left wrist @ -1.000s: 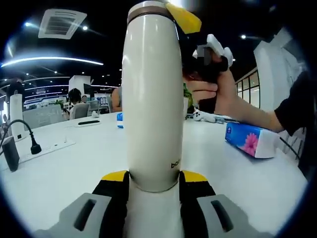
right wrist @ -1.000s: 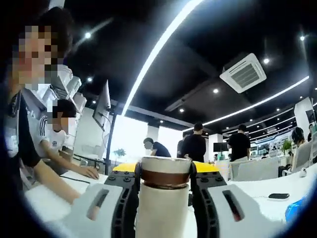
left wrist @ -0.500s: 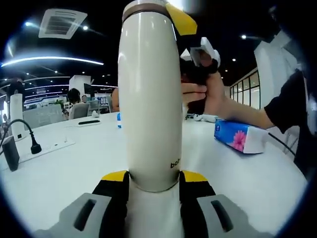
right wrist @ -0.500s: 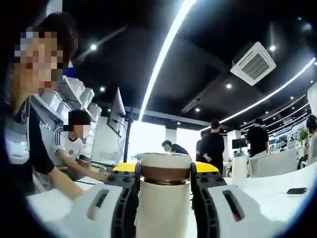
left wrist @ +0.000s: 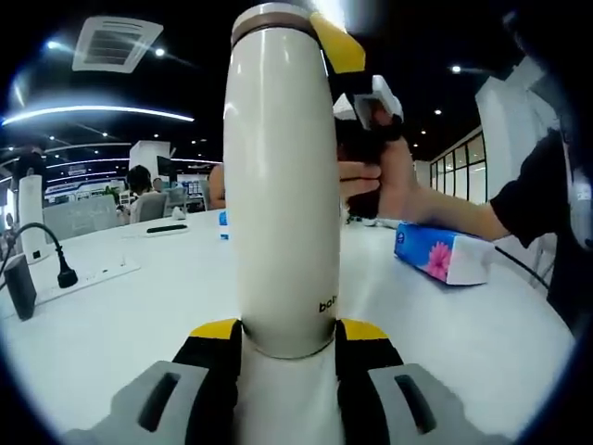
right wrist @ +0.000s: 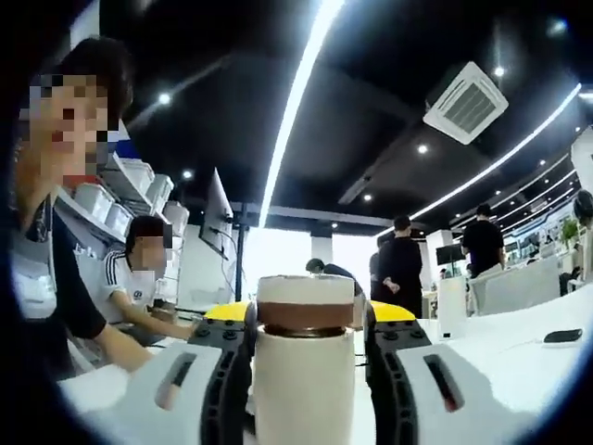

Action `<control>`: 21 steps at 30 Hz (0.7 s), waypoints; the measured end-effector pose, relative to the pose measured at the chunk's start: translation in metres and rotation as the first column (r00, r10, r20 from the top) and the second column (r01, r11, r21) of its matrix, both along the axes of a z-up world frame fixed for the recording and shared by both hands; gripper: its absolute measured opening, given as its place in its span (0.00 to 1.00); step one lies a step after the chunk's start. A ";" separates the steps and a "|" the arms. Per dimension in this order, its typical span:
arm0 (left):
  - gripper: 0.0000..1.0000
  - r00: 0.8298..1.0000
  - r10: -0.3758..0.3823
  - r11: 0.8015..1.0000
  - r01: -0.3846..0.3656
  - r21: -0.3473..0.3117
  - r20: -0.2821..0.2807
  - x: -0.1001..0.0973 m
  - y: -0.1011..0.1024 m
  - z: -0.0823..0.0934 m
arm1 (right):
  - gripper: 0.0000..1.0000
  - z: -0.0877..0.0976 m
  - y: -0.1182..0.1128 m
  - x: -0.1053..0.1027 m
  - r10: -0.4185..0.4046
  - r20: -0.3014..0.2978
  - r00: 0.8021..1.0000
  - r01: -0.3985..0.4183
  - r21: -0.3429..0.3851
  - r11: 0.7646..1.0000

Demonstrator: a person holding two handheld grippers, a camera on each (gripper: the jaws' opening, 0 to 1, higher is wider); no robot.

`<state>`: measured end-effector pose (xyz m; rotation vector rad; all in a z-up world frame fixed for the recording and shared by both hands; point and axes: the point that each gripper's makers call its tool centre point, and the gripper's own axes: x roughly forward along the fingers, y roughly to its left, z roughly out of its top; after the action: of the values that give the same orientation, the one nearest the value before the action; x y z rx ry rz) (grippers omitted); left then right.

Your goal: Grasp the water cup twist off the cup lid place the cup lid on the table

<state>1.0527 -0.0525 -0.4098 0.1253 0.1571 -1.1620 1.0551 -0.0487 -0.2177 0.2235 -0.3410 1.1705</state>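
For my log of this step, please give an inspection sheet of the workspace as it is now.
Surface: white table, mostly bare.
Job's things: cream water cup upright; cup lid on top above a brown band.
Clutter: tissue pack, dark phone.
Grippers: left gripper shut on cup base; right gripper shut on cup lid.
Cables: black cable into a power strip.
Surroundings: open office, ceiling lights, people seated and standing.

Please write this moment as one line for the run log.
left tongs: shut on cup base | right tongs: shut on lid | lid: on cup, not yet off | tissue pack: on table
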 end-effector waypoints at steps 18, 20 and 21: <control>0.42 1.000 0.001 1.000 -0.001 0.000 0.003 -0.007 0.000 0.001 | 0.59 -0.002 -0.006 -0.012 -0.225 0.023 0.974 0.225 -0.043 0.973; 0.42 1.000 0.001 1.000 -0.001 0.000 0.004 -0.008 0.000 0.001 | 0.59 -0.002 -0.005 -0.017 -0.248 0.032 0.968 0.249 -0.046 0.967; 0.42 1.000 0.002 1.000 -0.002 0.000 0.003 -0.008 0.000 0.001 | 0.60 -0.001 -0.004 -0.019 -0.256 0.034 0.966 0.257 -0.047 0.965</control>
<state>1.0446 -0.0525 -0.4088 0.1274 0.1545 -1.1596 1.0359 -0.0524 -0.2191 0.1143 -0.3530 0.9257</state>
